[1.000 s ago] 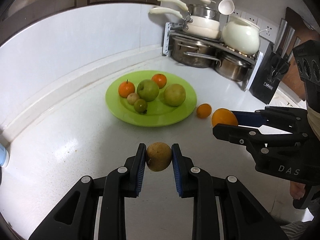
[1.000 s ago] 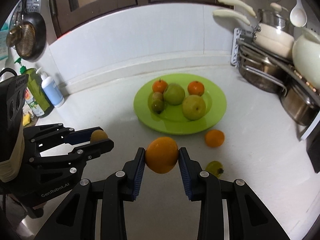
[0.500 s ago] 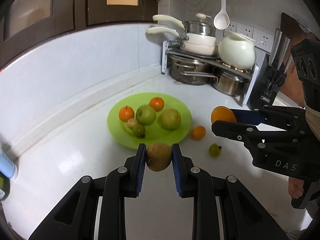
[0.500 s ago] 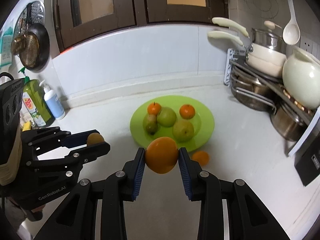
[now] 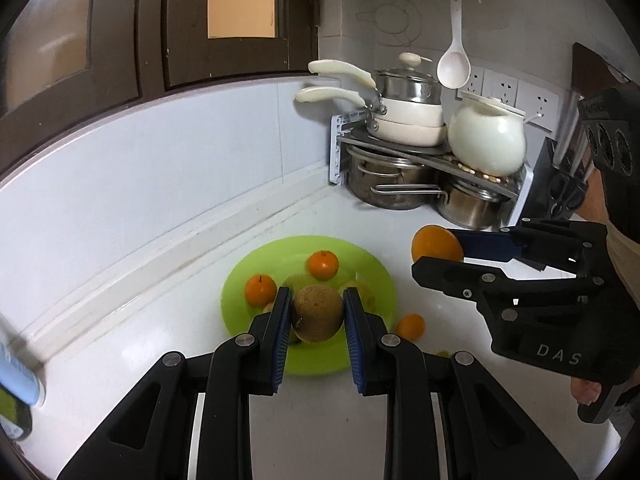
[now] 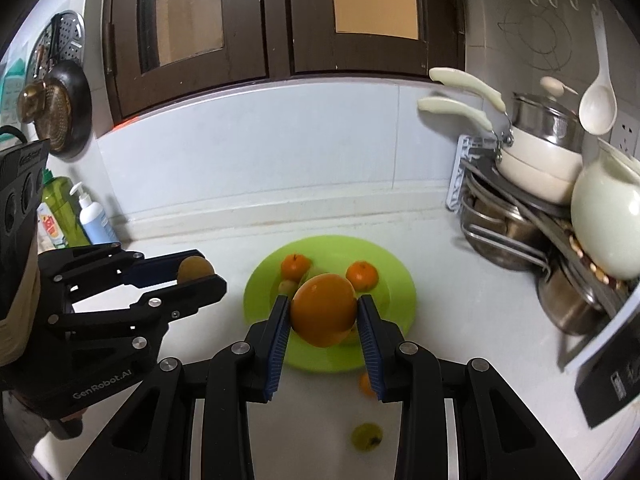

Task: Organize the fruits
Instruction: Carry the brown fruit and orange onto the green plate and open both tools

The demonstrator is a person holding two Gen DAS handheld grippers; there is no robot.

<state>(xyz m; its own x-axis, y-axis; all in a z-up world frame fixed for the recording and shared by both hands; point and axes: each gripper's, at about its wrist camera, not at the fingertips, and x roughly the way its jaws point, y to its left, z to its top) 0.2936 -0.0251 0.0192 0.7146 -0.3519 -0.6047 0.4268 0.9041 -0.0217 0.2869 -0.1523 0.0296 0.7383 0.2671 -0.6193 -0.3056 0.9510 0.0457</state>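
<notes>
My left gripper is shut on a brown round fruit and holds it high above the counter. My right gripper is shut on a large orange, also raised; it shows at the right in the left wrist view. Below both lies a green plate with two small oranges and partly hidden green fruits. The plate also shows in the right wrist view. A small orange and a small green fruit lie on the white counter beside the plate.
A rack with steel pots and white pans and a white jar fill the back right corner. Soap bottles stand at the left wall. A black knife block stands at the right. A white ladle hangs above.
Both grippers have risen and tilted up with their fruits held. The plate now looks smaller and lies behind the held fruits; more wall and cabinet show.
</notes>
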